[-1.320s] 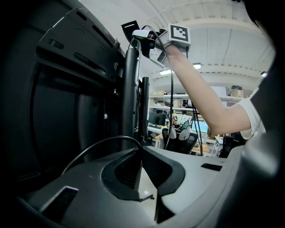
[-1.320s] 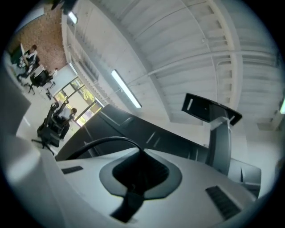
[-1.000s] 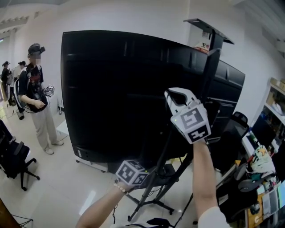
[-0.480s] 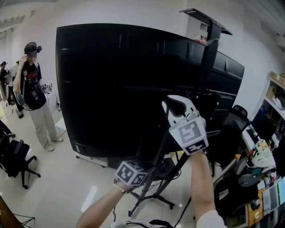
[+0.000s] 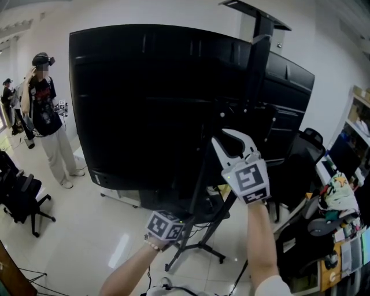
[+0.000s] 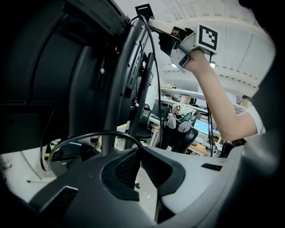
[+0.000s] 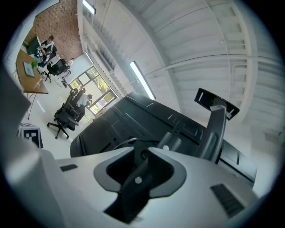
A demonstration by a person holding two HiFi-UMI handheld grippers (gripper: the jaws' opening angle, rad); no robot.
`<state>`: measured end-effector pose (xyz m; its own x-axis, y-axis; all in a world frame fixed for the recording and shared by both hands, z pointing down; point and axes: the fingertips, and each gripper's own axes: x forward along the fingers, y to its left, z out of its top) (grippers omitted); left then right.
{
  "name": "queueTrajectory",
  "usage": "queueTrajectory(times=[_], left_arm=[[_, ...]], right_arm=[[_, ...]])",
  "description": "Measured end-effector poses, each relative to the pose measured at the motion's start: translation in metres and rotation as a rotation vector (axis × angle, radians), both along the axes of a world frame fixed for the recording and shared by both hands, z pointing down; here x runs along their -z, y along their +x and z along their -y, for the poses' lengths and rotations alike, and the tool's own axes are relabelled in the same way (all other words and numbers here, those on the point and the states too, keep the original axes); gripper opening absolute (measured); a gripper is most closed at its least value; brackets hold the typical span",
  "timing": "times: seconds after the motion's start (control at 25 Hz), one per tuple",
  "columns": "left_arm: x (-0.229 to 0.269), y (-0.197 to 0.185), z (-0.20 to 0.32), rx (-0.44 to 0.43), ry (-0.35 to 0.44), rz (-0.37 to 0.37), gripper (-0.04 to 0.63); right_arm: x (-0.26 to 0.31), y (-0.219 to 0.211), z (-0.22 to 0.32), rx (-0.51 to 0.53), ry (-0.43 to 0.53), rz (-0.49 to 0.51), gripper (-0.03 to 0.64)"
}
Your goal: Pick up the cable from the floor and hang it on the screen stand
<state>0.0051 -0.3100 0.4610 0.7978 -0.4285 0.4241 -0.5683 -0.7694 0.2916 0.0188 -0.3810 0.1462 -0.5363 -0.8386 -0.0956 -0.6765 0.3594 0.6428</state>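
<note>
Finishes around the screen stand

Screen back (image 5: 144, 104): black plastic, smooth, semi-matt with a faint sheen. Screen stand (image 5: 258, 63): black-coated metal, matt, smooth tubes and struts. Cable (image 6: 89, 136): black sheath, smooth, slight gloss, looks rubbery. Left gripper (image 6: 140, 149): grey moulded plastic shell, matt; inner jaw faces dark with a fine ribbed texture. Floor (image 5: 87, 243): pale, polished, glossy with glare patches. Office chair (image 5: 20, 199): black, seat looks like cloth, too small to confirm. Wall (image 5: 191, 17): white, matt paint.
</note>
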Motion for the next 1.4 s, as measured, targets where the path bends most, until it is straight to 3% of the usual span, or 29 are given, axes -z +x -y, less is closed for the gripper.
queueTrajectory(times=[0.16,0.28,0.4,0.8,0.92,0.96,1.0,1.04,1.28,1.4], left_arm=[[-0.026,0.01,-0.016,0.065,-0.04,-0.01,0.018],[-0.044,0.019,-0.032,0.11,-0.074,-0.019,0.04],[-0.063,0.03,-0.053,0.141,-0.108,-0.018,0.129],[-0.101,0.061,-0.15,0.18,-0.183,0.001,0.129],[-0.1,0.065,-0.18,0.219,-0.162,-0.015,0.115],[-0.097,0.065,-0.189,0.238,-0.146,-0.024,0.089],[-0.094,0.064,-0.196,0.259,-0.127,-0.034,0.018],[-0.09,0.063,-0.203,0.28,-0.106,-0.045,0.003],[-0.065,0.053,-0.234,0.338,-0.025,-0.155,0.0],[-0.061,0.038,-0.244,0.375,0.002,-0.149,0.0]], right_arm=[[-0.032,0.033,-0.015,0.002,-0.071,0.047,0.108],[-0.063,0.057,-0.029,0.017,-0.153,0.093,0.009],[-0.092,0.081,-0.05,0.029,-0.223,0.14,0.008],[-0.182,0.149,-0.153,0.06,-0.388,0.262,0.008],[-0.216,0.16,-0.188,0.095,-0.468,0.343,0.008],[-0.231,0.161,-0.199,0.104,-0.503,0.372,0.008],[-0.246,0.162,-0.209,0.111,-0.54,0.405,0.008],[-0.262,0.162,-0.219,0.118,-0.579,0.442,0.008],[-0.345,0.143,-0.269,0.118,-0.801,0.692,0.009],[-0.371,0.129,-0.288,0.056,-0.878,0.741,0.009]])
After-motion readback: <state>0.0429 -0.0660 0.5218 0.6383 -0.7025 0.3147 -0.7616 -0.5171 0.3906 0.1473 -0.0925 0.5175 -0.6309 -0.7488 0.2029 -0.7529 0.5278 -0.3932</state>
